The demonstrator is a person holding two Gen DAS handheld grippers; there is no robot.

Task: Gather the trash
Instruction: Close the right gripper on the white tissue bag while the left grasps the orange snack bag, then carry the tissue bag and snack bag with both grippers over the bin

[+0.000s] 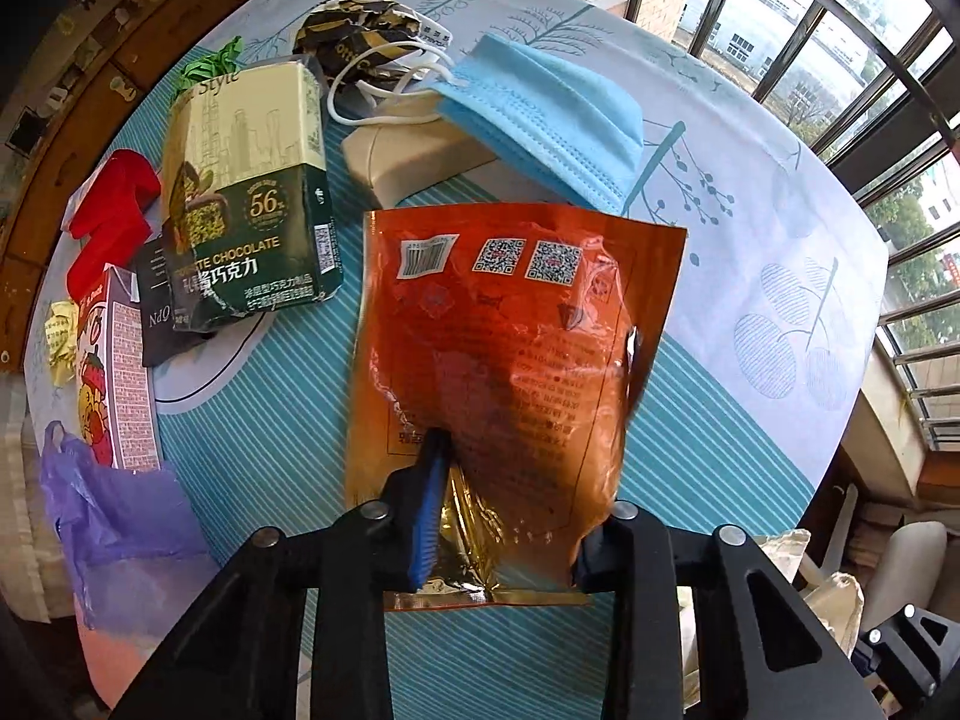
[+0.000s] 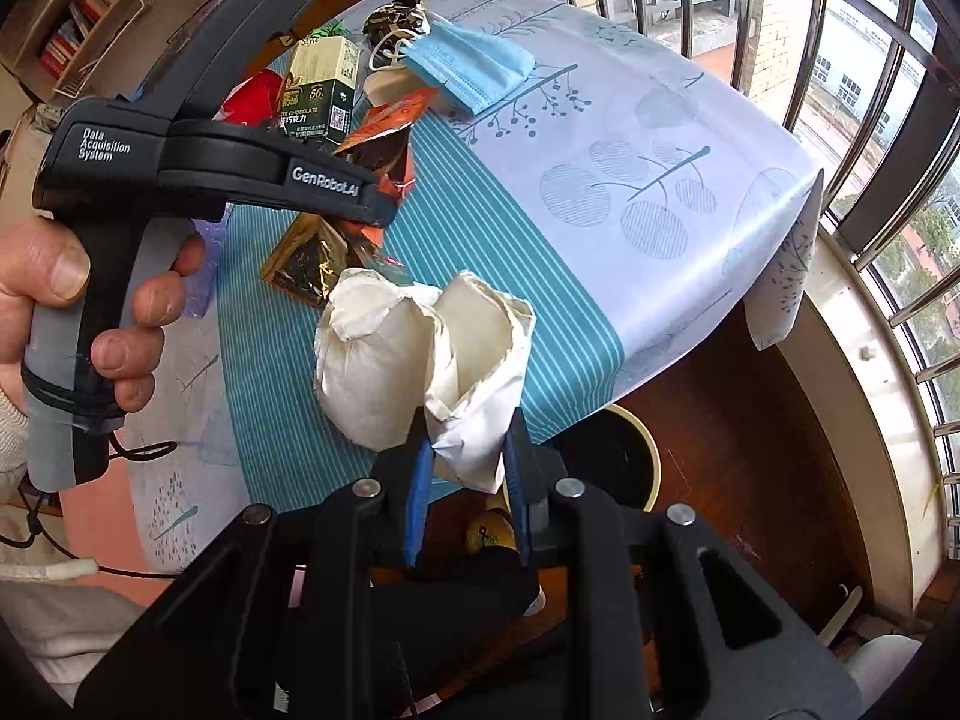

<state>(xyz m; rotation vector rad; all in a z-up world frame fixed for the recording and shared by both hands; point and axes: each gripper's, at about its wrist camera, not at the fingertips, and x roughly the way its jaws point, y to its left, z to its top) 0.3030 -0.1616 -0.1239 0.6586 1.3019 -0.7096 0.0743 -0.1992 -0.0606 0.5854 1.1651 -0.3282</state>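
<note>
My left gripper (image 1: 510, 516) is shut on a crinkled orange foil pouch (image 1: 516, 348) and holds it just above the striped tablecloth (image 1: 690, 450). One blue pad (image 1: 429, 510) presses into the pouch's left side, while the other finger is hidden behind the foil. From the right wrist view, the left gripper (image 2: 384, 204) pinches the same pouch (image 2: 390, 120), with a person's hand (image 2: 60, 300) on its handle. My right gripper (image 2: 468, 444) is shut on a crumpled white paper bag (image 2: 372, 360) at the table's near edge, above a round cream-rimmed bin (image 2: 651, 456) on the floor.
More litter lies at the table's far side: a blue face mask (image 1: 540, 120), a chocolate box (image 1: 252, 180), a beige packet (image 1: 408, 150), a black-gold wrapper (image 1: 354, 24), a red piece (image 1: 114, 210), a strawberry carton (image 1: 114, 372) and a purple plastic bag (image 1: 108, 510). Barred windows (image 1: 870, 90) stand to the right.
</note>
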